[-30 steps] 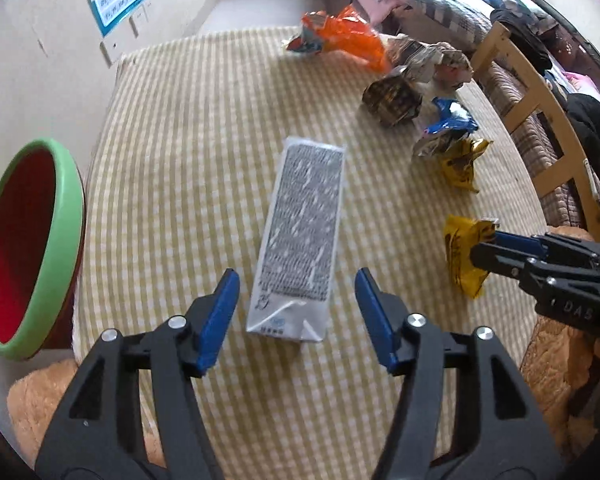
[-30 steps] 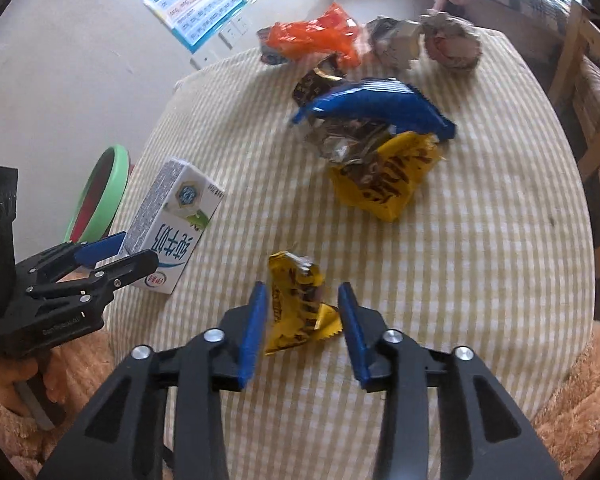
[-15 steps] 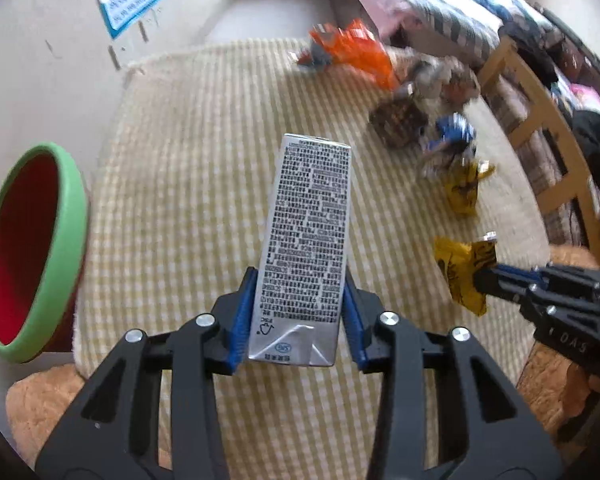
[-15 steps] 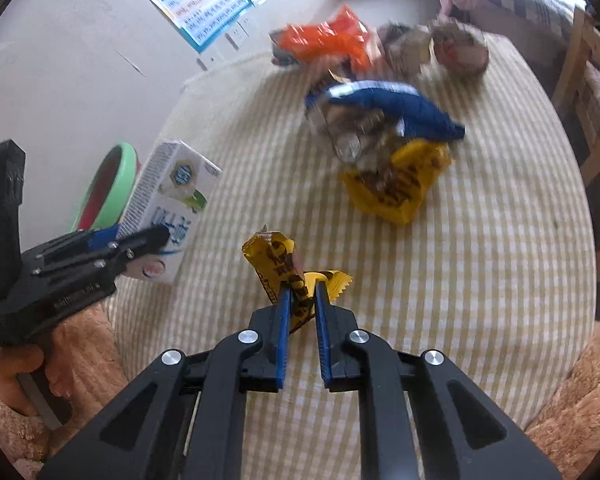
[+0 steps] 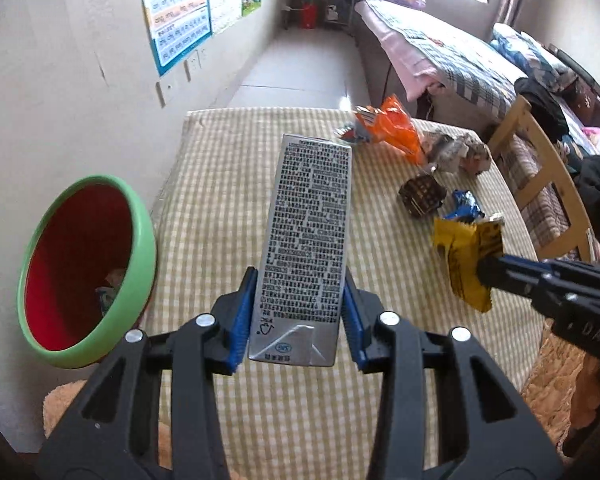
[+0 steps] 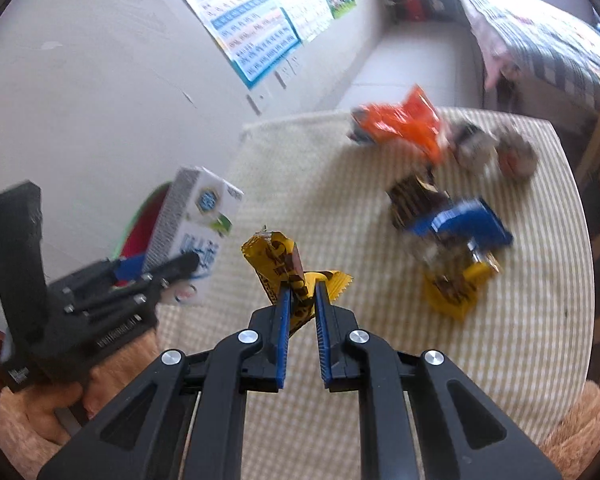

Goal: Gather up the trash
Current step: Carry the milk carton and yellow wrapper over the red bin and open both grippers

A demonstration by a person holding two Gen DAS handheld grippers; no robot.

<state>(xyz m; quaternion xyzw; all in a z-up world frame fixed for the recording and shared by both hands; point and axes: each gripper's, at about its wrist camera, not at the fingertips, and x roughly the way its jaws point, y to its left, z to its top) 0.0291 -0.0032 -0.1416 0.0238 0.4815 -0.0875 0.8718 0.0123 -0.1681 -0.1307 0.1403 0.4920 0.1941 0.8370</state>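
My left gripper (image 5: pixel 298 300) is shut on a milk carton (image 5: pixel 306 252) and holds it above the checked tablecloth (image 5: pixel 228 184); it shows at left in the right wrist view (image 6: pixel 198 236). My right gripper (image 6: pixel 300 292) is shut on a yellow wrapper (image 6: pixel 284 268), lifted off the table; the wrapper shows at right in the left wrist view (image 5: pixel 466 254). A green-rimmed red bin (image 5: pixel 88 268) stands left of the table, with some trash inside.
More trash lies at the table's far right: an orange bag (image 5: pixel 392 128), crumpled paper (image 5: pixel 458 152), a dark wrapper (image 5: pixel 422 196), a blue wrapper (image 6: pixel 464 224) and another yellow wrapper (image 6: pixel 456 286). A wooden chair (image 5: pixel 548 184) and a bed (image 5: pixel 452 60) stand to the right.
Both grippers closed, the left on the carton and the right on the yellow wrapper. Both have lifted their items off the table and tilted upward.
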